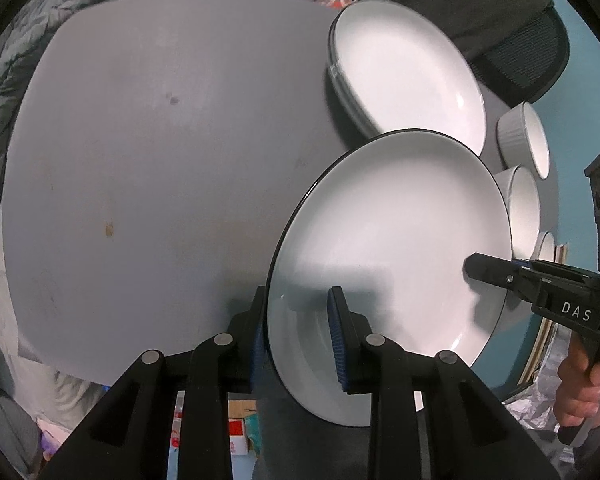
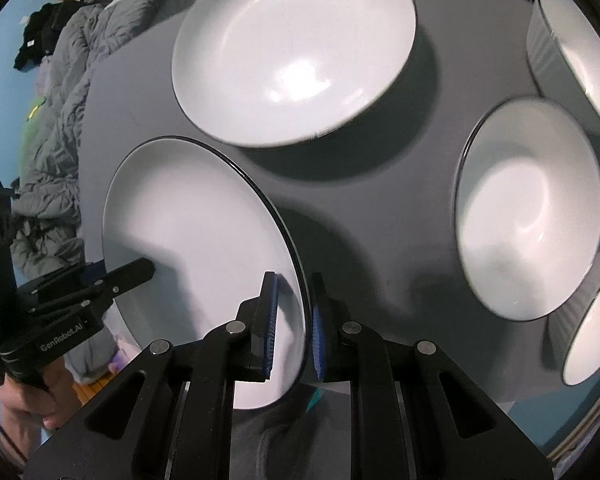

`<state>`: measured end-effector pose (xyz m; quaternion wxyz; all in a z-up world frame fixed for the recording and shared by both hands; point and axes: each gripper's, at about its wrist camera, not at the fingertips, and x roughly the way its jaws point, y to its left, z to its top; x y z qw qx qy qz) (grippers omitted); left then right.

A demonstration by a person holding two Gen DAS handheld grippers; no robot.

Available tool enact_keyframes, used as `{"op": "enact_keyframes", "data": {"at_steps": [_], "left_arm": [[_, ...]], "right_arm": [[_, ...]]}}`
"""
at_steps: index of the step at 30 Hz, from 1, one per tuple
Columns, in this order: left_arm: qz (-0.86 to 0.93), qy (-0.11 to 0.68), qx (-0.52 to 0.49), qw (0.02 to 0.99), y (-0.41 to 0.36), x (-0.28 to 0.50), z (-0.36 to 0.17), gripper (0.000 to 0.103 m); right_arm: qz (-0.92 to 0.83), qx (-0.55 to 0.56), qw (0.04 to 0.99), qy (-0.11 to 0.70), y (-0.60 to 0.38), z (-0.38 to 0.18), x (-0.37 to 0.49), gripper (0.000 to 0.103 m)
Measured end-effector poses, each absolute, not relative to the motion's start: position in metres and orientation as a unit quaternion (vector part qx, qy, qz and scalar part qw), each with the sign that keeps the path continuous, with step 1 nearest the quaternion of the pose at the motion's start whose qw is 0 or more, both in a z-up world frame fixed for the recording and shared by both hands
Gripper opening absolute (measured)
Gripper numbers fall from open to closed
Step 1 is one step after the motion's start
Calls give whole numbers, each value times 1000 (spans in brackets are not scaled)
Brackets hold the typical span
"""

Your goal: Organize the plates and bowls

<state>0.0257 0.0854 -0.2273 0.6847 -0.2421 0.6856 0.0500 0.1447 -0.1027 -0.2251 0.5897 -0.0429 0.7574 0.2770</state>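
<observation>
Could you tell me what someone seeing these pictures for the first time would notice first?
A white round plate with a thin dark rim dominates, pinched on opposite edges by the left gripper and right gripper above the grey table. Behind it on the table sits a stack of similar white plates, and white bowls crowd the table's right side.
</observation>
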Motion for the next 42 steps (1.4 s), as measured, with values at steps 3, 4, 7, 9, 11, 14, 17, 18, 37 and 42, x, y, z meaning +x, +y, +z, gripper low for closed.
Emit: {"op": "enact_keyframes", "data": {"at_steps": [3,4,7,9,11,14,17,18,37,42], "left_arm": [[49,680,-247,689,87,33,-221,27],[48,678,-246,691,87,38,-219,27],[48,675,-237,697,84,54,-213,27],[49,673,-232,701,87,60,-209,27],[48,672,-222,705,89,73,-208,27],[48,673,-218,705,91,89,-210,27],[52,673,-218,705,97,105,-211,27],[53,672,-218,706,98,109,-211,27],[71,682,-210,697,102,183,-234,29],[73,688,-207,692,100,187,-240,29]], "right_arm": [[278,-42,593,754,-106,-220,154,16],[277,-42,596,752,-106,-218,158,16],[275,-41,601,749,-107,-215,169,16],[274,-40,604,747,-104,-214,177,16],[273,-39,608,744,-103,-214,186,16],[270,-35,612,743,-100,-214,198,16],[268,-31,613,743,-96,-217,210,16],[268,-30,613,743,-95,-217,214,16],[269,-37,607,747,-82,-234,274,16],[267,-39,601,752,-83,-240,279,16]]}}
